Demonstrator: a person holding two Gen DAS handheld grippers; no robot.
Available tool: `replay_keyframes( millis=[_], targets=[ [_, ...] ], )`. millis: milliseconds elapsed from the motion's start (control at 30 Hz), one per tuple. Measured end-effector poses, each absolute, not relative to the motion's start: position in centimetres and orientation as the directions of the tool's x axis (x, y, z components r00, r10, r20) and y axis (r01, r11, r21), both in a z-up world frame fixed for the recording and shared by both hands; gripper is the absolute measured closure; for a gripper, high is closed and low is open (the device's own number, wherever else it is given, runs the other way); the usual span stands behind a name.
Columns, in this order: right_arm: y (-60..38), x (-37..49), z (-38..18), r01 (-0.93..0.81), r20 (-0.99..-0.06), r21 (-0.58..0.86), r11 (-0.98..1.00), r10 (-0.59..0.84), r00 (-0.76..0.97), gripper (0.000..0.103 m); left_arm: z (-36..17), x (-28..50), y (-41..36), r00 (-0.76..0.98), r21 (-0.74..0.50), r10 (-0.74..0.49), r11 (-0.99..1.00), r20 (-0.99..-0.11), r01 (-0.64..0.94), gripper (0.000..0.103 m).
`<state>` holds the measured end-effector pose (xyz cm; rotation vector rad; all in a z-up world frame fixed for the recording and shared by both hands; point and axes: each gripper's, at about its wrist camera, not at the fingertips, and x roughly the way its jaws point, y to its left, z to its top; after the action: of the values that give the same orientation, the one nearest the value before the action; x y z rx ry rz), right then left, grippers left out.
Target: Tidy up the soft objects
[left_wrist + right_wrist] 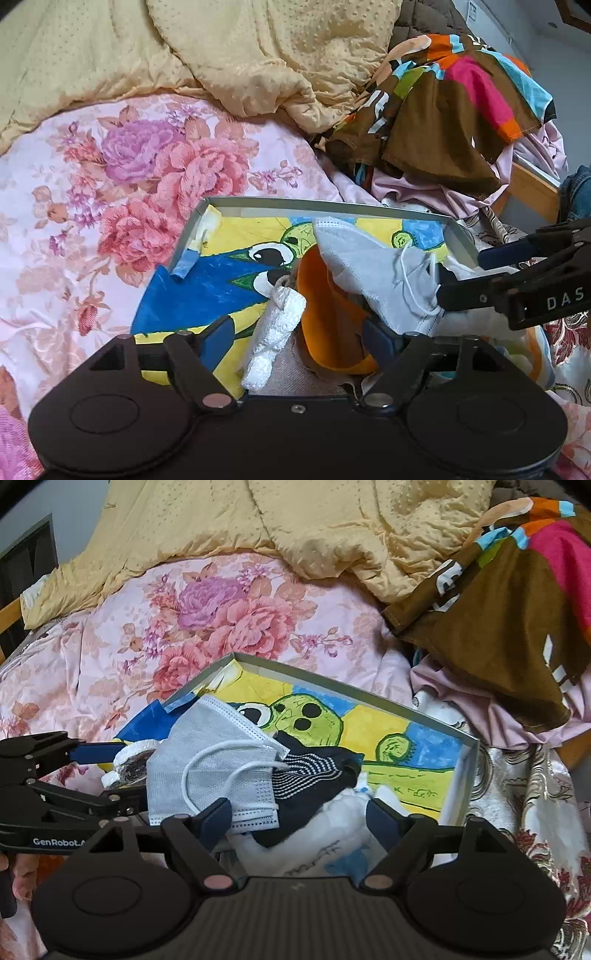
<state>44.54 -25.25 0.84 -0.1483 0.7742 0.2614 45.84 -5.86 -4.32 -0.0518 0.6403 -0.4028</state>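
**Operator:** State of each claw, and where are the soft items?

**Technician:** The left claw (pixel 295 334) stands released; its blue pads flank, without pressing, a white fluffy terry bundle (pixel 275 339) and an orange fabric piece (pixel 325 317). The right claw (pixel 299 821) is likewise released, its pads apart over a grey pleated face mask with white ear loops (pixel 210 771) and a black sock with white dotted stripes (pixel 314 779). Nothing is gripped. All these items lie heaped at the near end of the shallow grey-walled cardboard box with a painted cartoon lining (pixel 469 771), which sits on the floral pink bedsheet (pixel 110 184).

**Operator:** Failure risks?

**Technician:** Three, as judged from the layout. First, an ear loop may snag on a pad during withdrawal and drag the mask out. Second, the heap is stacked loosely at the near edge; a nudge could spill it onto the bed. Third, the box rests on soft bedding, so downward pressure on a wall may tip it.

**Operator:** Clearances?

**Technician:** The far half of the box is bare and offers room. The far and right walls are low rims. The two claws stand close together, so side motion risks a collision. The multicoloured garment pile (pixel 450 103) crowds the right; the yellow dotted quilt (pixel 240 48) lies well behind.
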Motion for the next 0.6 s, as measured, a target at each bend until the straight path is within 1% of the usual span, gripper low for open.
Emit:
replay_keyframes(
  millis=[167, 467, 600],
  targets=[
    [-26.0, 43.7, 1.7, -0.261, -0.692, -0.021, 0.965, 0.174, 0.701, 0.014, -3.4, 44.9, -5.7, 0.74, -0.166, -0.374, 0.925, -0.559, 0.342, 0.019],
    [-27.1, 40.8, 3.2, -0.201, -0.64, 0.001, 0.98, 0.155, 0.753, 0.007, -1.3, 41.9, -5.5, 0.788, -0.143, -0.351, 0.935, -0.506, 0.324, 0.01],
    [-27.5, 39.2, 3.9, -0.168, -0.62, 0.005, 0.986, 0.135, 0.773, 0.005, -0.1, 40.4, -5.1, 0.814, -0.142, -0.337, 0.941, -0.473, 0.307, 0.009]
  ],
)
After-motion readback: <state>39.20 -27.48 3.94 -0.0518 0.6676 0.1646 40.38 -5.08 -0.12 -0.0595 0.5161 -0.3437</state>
